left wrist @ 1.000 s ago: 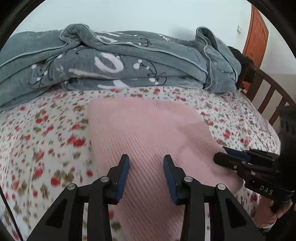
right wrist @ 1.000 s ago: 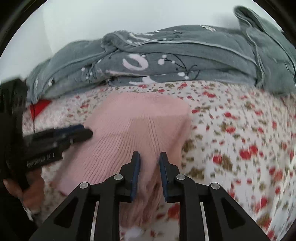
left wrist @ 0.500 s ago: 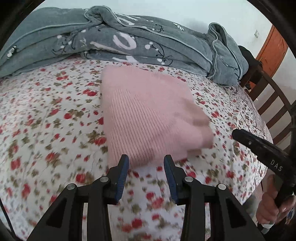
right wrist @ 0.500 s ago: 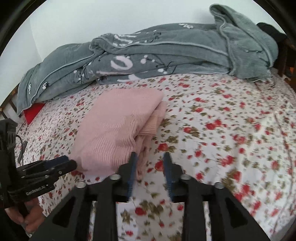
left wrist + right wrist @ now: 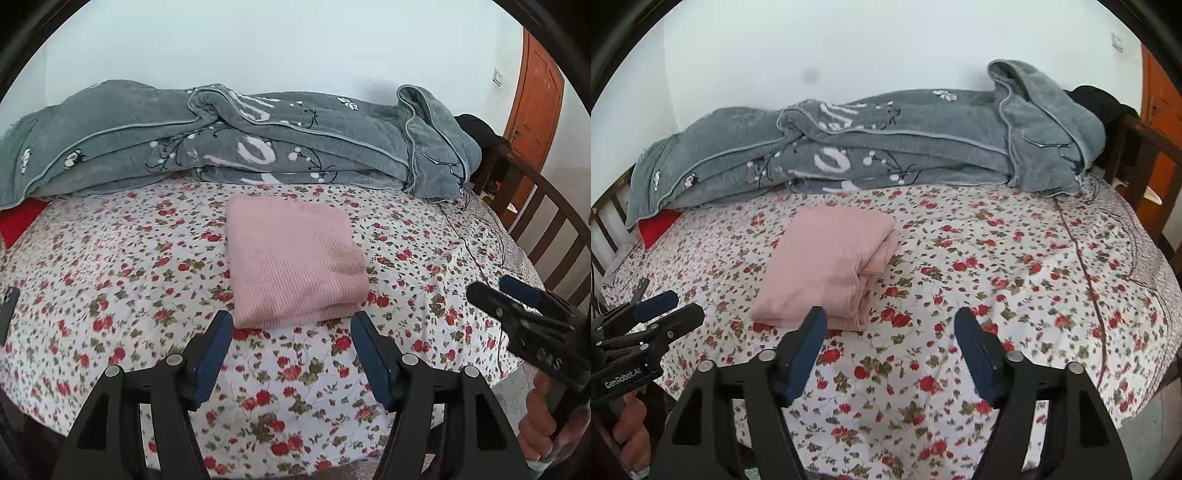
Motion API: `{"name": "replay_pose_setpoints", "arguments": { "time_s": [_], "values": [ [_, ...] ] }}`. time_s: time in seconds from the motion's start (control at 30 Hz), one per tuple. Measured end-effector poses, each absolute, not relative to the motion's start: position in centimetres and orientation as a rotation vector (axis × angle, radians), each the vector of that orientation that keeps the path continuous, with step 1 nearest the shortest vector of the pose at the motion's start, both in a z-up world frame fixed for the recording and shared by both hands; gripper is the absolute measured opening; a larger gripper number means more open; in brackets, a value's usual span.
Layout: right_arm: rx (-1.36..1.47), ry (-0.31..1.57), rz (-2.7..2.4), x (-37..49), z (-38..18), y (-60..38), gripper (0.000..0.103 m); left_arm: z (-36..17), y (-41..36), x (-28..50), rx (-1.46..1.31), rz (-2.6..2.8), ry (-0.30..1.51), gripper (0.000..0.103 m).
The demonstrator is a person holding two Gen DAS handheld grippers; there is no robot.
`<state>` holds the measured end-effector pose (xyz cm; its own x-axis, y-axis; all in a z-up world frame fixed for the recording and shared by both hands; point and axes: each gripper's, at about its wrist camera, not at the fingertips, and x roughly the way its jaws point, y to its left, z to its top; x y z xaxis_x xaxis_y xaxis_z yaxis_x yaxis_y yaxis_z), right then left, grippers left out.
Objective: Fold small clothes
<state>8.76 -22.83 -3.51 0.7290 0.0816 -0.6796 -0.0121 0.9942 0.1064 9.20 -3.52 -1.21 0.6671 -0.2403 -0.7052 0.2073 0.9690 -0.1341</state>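
Observation:
A pink knit garment [image 5: 291,258] lies folded into a thick rectangle on the floral bedsheet [image 5: 129,266]; it also shows in the right wrist view [image 5: 831,266], with its stacked layers visible at the near right corner. My left gripper [image 5: 291,325] is open and empty, held back from the garment's near edge, above the sheet. My right gripper [image 5: 890,321] is open and empty, to the right of the garment's near corner. Each gripper also shows in the other's view: the right one [image 5: 517,306] and the left one [image 5: 665,310].
A grey floral quilt [image 5: 240,140] is bunched along the wall at the back. A red item [image 5: 18,221] lies under its left end. A dark phone [image 5: 7,310] lies at the sheet's left edge. A wooden bed rail [image 5: 546,218] and an orange door [image 5: 535,92] stand at right.
Both grippers pulled back from the pink garment and lifted away. Both jaws opened wide. The garment stays folded on the bed.

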Motion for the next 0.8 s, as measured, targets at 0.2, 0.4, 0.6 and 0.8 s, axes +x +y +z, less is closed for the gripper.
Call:
{"name": "replay_pose_setpoints", "arguments": {
  "time_s": [0.2,0.4,0.6,0.8],
  "values": [
    [0.055,0.673,0.052,5.4,-2.2,-22.5,0.102,-1.1,-4.0,7.6,-0.043,-0.237,0.812,0.067],
    [0.085,0.689,0.037,4.0,-2.5,-23.5,0.103,-1.4,-4.4,6.0,-0.027,-0.214,0.802,0.067],
    [0.086,0.680,0.016,2.7,-2.7,-24.1,0.103,-0.6,-4.6,4.3,0.009,-0.195,0.750,0.070],
    [0.078,0.670,0.022,1.9,-2.6,-23.6,0.103,-0.4,-4.6,3.6,0.010,-0.182,0.741,0.071]
  ]
}}
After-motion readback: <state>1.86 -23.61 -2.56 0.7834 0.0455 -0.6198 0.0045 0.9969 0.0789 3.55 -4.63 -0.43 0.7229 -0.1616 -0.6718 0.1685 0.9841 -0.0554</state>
